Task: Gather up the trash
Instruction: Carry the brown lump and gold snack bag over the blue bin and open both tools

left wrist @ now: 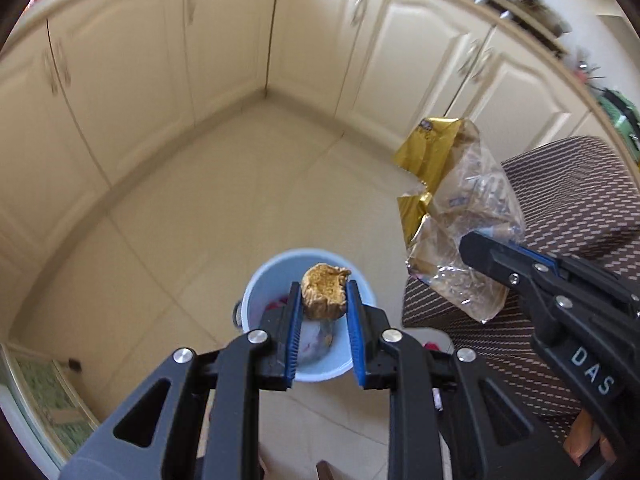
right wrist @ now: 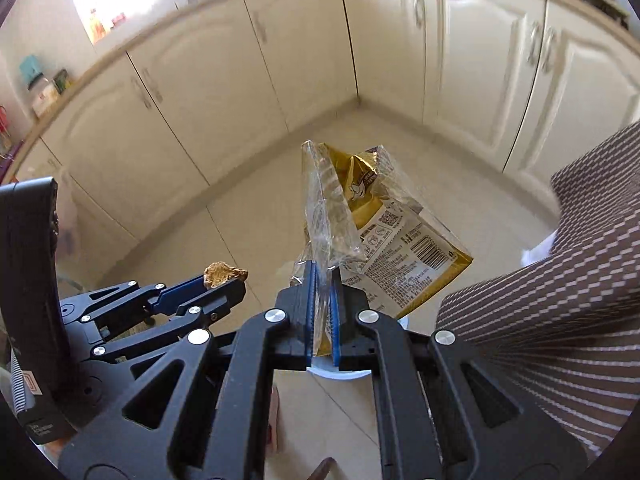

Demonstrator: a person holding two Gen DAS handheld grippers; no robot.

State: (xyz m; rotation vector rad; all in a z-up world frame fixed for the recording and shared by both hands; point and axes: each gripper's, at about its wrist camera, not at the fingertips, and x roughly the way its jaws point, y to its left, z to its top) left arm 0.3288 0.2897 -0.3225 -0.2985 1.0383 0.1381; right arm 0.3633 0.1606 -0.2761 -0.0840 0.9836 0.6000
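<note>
Left claw [left wrist: 323,296] clamped narrow on a crumbly golden-brown lump of food scrap [left wrist: 324,295], poised directly over the round pale-blue plastic bin [left wrist: 256,292] standing on the cream tiled floor [left wrist: 200,208]. At three o'clock from it, right claw [right wrist: 323,280] pinched tight on a crinkled gold-and-clear plastic snack wrapper [right wrist: 384,236], blue pads [right wrist: 309,308] squeezing the film, wrapper sticking up toward twelve o'clock. Behind, cream panelled cabinet doors [left wrist: 224,40]; at four o'clock, brown checked fabric [left wrist: 560,208].
</note>
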